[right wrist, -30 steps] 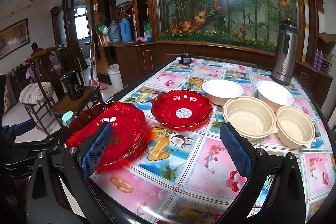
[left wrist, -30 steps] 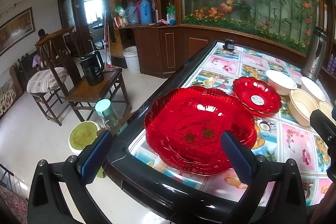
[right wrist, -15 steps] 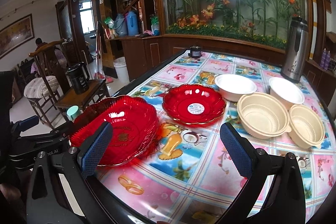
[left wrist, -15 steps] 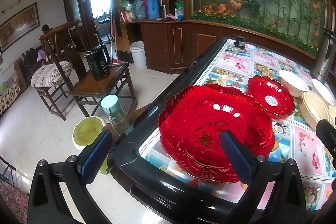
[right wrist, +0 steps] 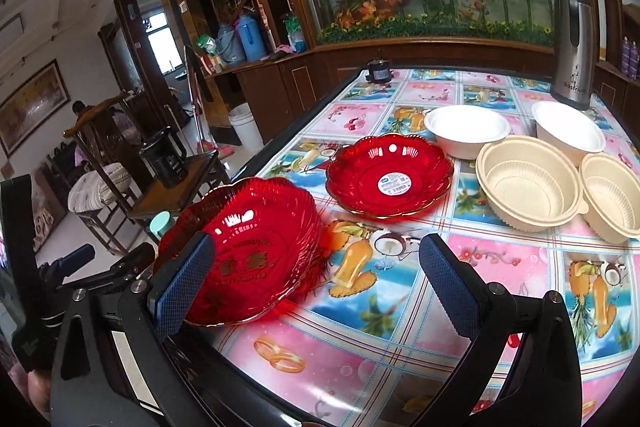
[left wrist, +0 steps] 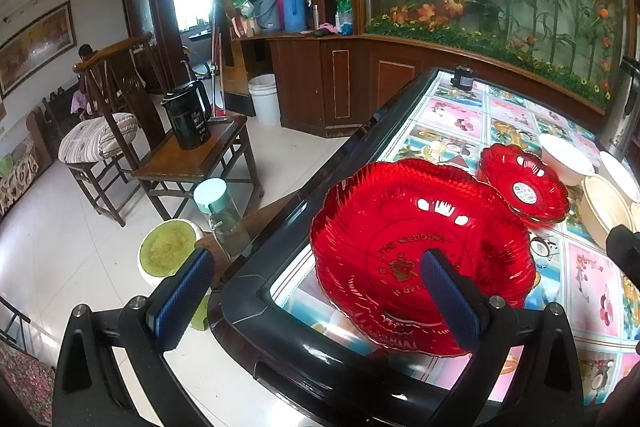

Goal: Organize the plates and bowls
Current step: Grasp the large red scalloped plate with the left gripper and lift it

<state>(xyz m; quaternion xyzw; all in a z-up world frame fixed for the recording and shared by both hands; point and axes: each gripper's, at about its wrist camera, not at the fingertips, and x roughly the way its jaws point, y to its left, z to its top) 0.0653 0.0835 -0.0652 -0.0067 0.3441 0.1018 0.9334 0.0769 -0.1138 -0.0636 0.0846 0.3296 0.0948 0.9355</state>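
**A:** The large red plate (left wrist: 420, 247) sits at the near-left corner of the worktop (right wrist: 500, 267), its rim close to the black edge. The left gripper (left wrist: 316, 287) has its jaws spread wide, gripping nothing. One pad is over the plate's rim, the other hangs out past the worktop, over the floor.

**B:** So the grasp isn't lined up?

**A:** I'd say not. The rim needs to sit between the pads, and the scalloped lip is thin and glossy, so a shallow bite could slip. Better to seat it deep, then lift level, because the plate is so near the edge.

**B:** And the right gripper (right wrist: 316, 279)?

**A:** Also spread and empty, hovering low over the near side of the worktop.

**B:** Anything in the dishes?

**A:** All look empty. The small red plate (right wrist: 390, 179) has only a sticker in its middle. Beyond it stand two white bowls (right wrist: 466, 131) and two beige ribbed bowls (right wrist: 528, 183). The beige pair are nearly touching, and none are nested.
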